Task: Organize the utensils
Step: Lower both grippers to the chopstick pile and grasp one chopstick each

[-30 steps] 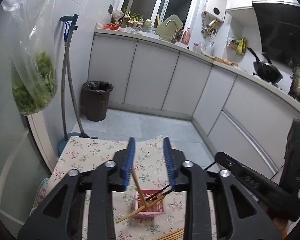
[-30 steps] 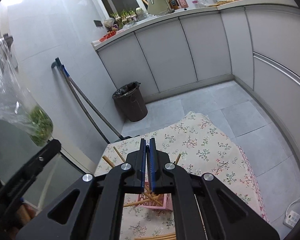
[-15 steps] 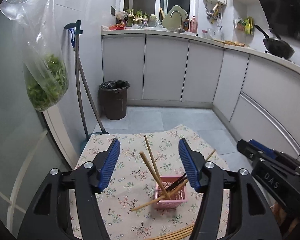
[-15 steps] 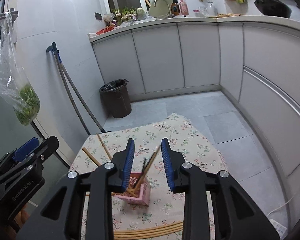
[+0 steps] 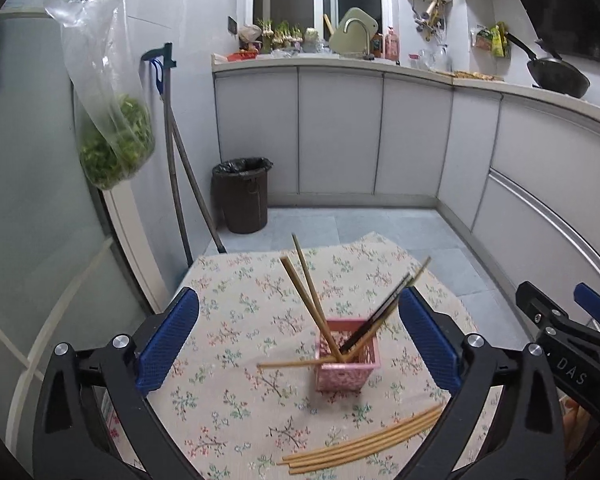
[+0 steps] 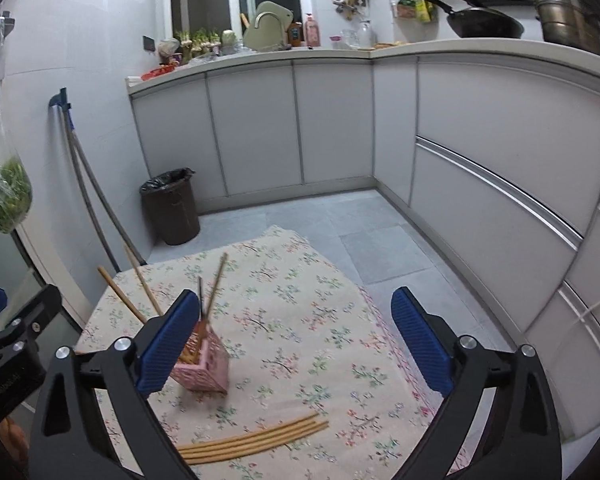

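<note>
In your left wrist view, your left tongs stand wide apart with nothing between the blue ribbed pads. Framed between them, just right of centre, the small pink square plastic holder sits on the worktop under its floral-print tablecloth. Several light wooden chopsticks lean out of the holder toward the upper left, dark chopsticks lean toward the upper right, and one wooden stick pokes out level to the left. A loose bundle of long bamboo chopsticks lies flat on the cloth at the lower centre, apart from the holder. The black body of your right tongs shows at the right edge.

In your right wrist view, your right tongs are likewise spread wide and grip nothing. The pink holder sits at the lower left, partly hidden behind the left blue pad, with sticks fanning upward out of it. The bamboo bundle lies at the bottom centre, nearer the camera than the holder. A brown lined waste bin stands on the floor beyond the worktop, left of centre.
</note>
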`<state>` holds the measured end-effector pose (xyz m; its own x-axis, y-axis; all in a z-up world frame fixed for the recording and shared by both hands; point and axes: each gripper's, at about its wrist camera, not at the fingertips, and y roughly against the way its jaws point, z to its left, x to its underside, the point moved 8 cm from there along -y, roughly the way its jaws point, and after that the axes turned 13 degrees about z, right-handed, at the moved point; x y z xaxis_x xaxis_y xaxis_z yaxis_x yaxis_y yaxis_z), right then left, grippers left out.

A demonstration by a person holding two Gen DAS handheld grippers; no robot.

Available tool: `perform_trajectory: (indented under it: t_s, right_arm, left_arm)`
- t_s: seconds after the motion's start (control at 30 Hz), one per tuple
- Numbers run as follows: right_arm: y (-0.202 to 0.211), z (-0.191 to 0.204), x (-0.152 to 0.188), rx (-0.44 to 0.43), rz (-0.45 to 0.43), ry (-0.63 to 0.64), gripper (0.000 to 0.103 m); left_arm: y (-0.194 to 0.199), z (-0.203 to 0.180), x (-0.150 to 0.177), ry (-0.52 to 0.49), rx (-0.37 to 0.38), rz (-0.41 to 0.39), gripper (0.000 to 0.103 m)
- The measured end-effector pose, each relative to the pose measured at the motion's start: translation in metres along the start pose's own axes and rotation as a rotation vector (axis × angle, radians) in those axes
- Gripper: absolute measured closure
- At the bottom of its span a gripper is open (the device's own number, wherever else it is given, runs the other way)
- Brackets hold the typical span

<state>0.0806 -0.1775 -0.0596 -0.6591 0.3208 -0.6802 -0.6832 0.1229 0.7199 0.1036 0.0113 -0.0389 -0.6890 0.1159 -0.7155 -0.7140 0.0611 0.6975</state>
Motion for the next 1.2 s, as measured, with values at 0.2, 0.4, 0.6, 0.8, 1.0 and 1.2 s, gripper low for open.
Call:
perform_trajectory:
  t_s: [0.2, 0.4, 0.6, 0.8, 1.0, 1.2]
  right_arm:
    - [-0.007, -0.028, 0.023, 0.017, 0.069, -0.035, 0.007]
    - [-0.009, -0.097, 0.052, 0.038, 0.15, -0.242, 0.007]
    - [-0.036, -0.152, 0.087, -0.082, 0.337, -0.571, 0.007]
    - [-0.069, -0.159, 0.123, -0.185, 0.511, -0.728, 0.007]
    - [-0.082, -0.153, 0.137, -0.219, 0.587, -0.731, 0.007]
    - [-0.087, -0.151, 0.141, -0.241, 0.614, -0.731, 0.007]
  left_arm:
    - [-0.016, -0.026, 0.021, -0.073, 0.057, 0.082, 0.007]
    - [-0.055, -0.074, 0.058, -0.178, 0.222, 0.339, 0.007]
    - [-0.107, -0.139, 0.114, -0.361, 0.281, 0.603, 0.007]
    - [-0.155, -0.182, 0.143, -0.444, 0.333, 0.812, 0.007]
    - [-0.195, -0.177, 0.148, -0.406, 0.31, 0.906, 0.037]
    - [-0.208, -0.175, 0.149, -0.403, 0.285, 0.903, 0.049]
